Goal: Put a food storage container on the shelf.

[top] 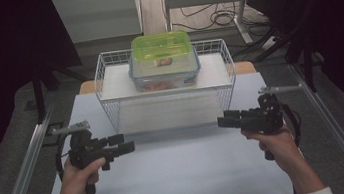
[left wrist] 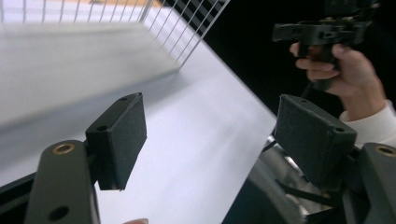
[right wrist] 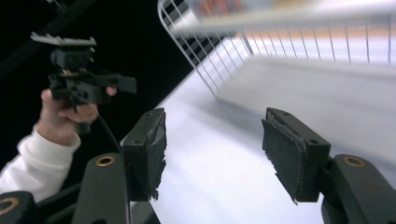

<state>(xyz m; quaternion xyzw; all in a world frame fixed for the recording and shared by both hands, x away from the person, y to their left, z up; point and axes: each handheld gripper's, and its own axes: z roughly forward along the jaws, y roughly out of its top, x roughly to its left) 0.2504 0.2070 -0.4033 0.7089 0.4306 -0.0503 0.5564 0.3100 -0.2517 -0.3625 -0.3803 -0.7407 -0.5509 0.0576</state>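
A white wire rack (top: 219,46) stands at the far middle of the white table mat (top: 180,176). On its shelf sits a clear box with a blue rim (top: 164,75), and a green-lidded box (top: 160,45) is stacked on top of that. My left gripper (top: 126,143) hovers over the mat's left side and points right; its jaws are open with nothing between them (left wrist: 210,140). My right gripper (top: 225,119) is held at the right, pointing left, and is also open and empty (right wrist: 215,149). The two grippers face each other in front of the rack (left wrist: 187,28) (right wrist: 205,56).
Metal rails run along the left side (top: 23,172) and the right side (top: 335,126) of the table. Behind the rack are a desk frame and loose cables (top: 215,18) on the floor. Dark curtains flank the workspace.
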